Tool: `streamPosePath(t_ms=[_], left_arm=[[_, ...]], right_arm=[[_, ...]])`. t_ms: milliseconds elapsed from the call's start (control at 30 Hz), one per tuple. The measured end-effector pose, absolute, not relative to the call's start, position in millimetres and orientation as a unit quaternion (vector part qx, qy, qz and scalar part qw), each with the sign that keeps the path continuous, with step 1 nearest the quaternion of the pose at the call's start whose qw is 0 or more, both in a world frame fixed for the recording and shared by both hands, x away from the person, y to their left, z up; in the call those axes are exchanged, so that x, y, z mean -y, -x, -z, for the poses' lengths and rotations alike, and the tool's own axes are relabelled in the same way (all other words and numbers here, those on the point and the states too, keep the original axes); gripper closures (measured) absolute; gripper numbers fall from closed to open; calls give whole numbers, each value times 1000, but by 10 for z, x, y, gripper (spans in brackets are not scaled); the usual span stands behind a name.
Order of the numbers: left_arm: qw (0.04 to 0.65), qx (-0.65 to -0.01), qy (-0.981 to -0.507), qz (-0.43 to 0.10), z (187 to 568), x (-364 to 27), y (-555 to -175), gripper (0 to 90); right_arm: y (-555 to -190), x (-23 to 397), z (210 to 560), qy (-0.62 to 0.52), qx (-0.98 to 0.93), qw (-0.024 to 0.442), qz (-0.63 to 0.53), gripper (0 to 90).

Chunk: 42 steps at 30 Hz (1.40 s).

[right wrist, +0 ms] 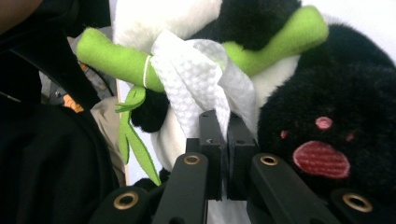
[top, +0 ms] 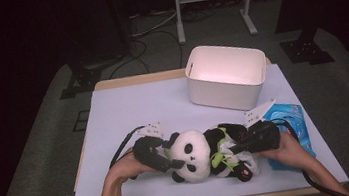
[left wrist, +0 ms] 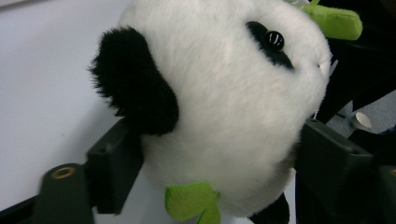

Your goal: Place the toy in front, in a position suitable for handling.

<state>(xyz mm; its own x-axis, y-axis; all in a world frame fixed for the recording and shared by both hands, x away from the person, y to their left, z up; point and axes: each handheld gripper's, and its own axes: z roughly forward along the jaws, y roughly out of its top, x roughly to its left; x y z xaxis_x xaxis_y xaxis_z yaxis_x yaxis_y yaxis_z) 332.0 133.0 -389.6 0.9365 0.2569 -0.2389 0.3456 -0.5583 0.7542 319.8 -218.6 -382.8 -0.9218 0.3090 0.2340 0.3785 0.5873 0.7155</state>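
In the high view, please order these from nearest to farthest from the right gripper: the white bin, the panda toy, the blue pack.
From the right gripper:
1. Panda toy: touching, at its left; the fingers pinch a white wipe against it.
2. Blue pack: just behind the hand, at the table's right edge.
3. White bin: farthest, toward the back.

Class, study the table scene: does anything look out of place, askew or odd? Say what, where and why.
The panda plush toy lies on its back instead of sitting, its head between the left gripper jaws. A white wipe draped over its green bamboo stalk is pinched by the right gripper.
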Motion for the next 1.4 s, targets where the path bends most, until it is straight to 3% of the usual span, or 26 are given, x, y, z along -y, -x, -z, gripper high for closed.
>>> streamPosePath(t_ms=[267,733,1000,1300,1400], left_arm=[[444,-176,-878,38,3820,-1304,-3293,266],[431,-182,-884,21,3734,-1234,-3232,265],[436,-175,-883,26,3736,-1239,-3224,250],[452,-179,-873,25,3724,-1292,-3242,130],[458,-172,-872,35,3752,-1254,-3251,179]], right_arm=[[-3192,2166,3656,181,880,39,436,870],[-3245,1586,3403,134,898,35,417,870],[-3275,1735,3531,152,903,39,400,871],[-3222,1950,3561,165,898,39,407,871],[-3220,1977,3558,165,896,40,410,870]])
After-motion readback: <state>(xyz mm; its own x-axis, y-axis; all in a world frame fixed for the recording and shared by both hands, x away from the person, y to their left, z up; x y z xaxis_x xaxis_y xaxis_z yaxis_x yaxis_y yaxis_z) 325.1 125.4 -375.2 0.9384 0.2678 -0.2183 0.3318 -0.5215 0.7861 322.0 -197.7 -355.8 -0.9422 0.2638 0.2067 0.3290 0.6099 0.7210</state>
